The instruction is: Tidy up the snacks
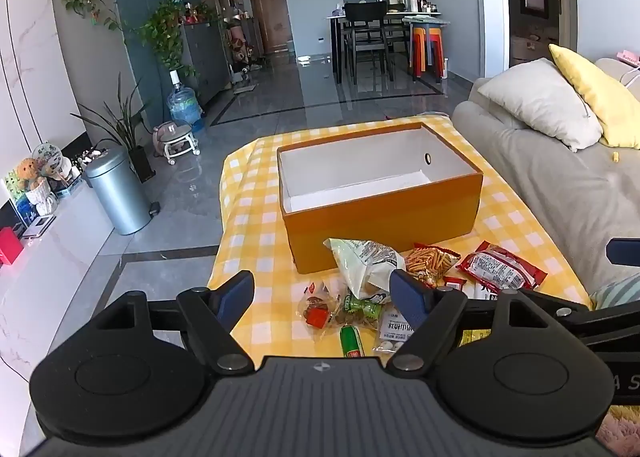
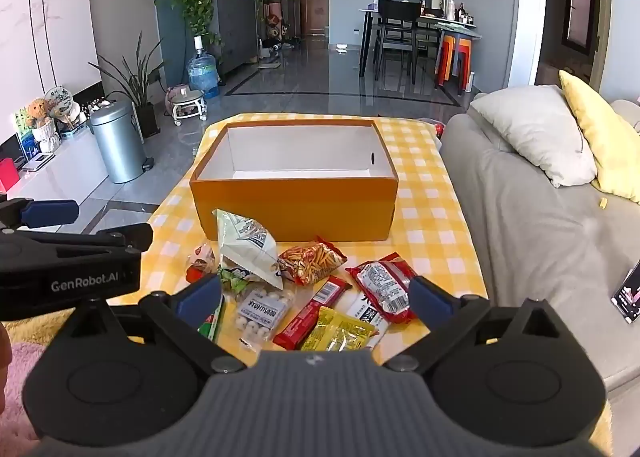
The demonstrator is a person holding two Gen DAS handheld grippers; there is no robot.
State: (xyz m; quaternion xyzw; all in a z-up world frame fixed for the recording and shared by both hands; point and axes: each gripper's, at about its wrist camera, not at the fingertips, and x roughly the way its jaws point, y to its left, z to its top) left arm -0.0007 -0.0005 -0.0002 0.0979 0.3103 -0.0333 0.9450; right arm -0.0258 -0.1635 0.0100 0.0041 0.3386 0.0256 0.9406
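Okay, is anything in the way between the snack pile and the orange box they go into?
Nothing visible. The orange box stands open and empty right behind the snack pile, with only its front wall to lift over. Both claws, left and right, are open.

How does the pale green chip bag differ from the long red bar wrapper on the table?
The pale green chip bag is puffy and props up against the orange box; the long red bar wrapper is slim and lies flat. The bag sits nearer the box, the wrapper nearer the camera. Both rest on the yellow checked cloth, ungripped.
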